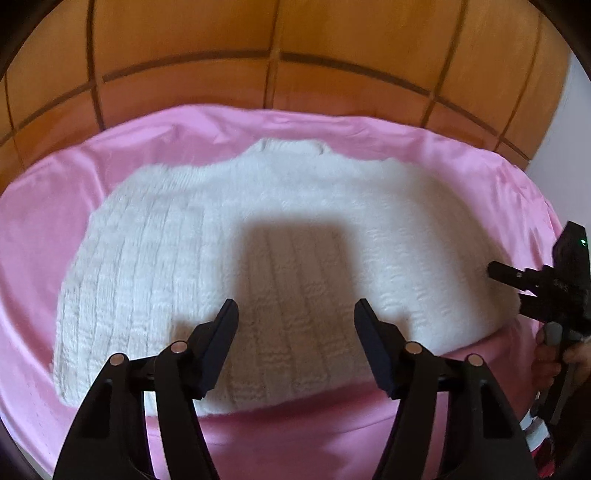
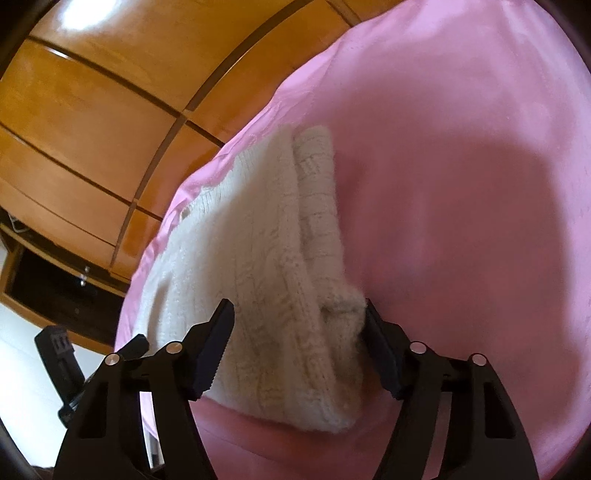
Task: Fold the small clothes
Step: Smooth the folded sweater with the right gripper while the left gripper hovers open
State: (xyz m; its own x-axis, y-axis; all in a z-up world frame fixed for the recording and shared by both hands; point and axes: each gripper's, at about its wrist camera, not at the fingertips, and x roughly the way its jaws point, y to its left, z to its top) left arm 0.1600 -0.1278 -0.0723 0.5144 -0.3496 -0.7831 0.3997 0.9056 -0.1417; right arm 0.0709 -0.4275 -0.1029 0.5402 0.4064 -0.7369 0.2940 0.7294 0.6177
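A white cable-knit sweater (image 1: 258, 236) lies spread flat on the pink sheet (image 1: 44, 229), its neck at the far side. My left gripper (image 1: 295, 310) hovers open over the sweater's near hem, with nothing pinched between its fingers. At the sweater's right edge my right gripper (image 1: 506, 288) comes in from the side. In the right wrist view the right gripper (image 2: 297, 314) stands open astride the folded-in side of the sweater (image 2: 266, 258). The knit fills the gap between the jaws. The right fingertip (image 2: 373, 321) rests beside a bunched sleeve end.
Orange-brown wooden panels (image 1: 295, 33) rise behind the bed. A dark open compartment (image 2: 48, 288) sits low in the woodwork at the left of the right wrist view. A hand (image 1: 554, 354) grips the right tool's handle. Bare pink sheet (image 2: 461, 184) stretches to the right of the sweater.
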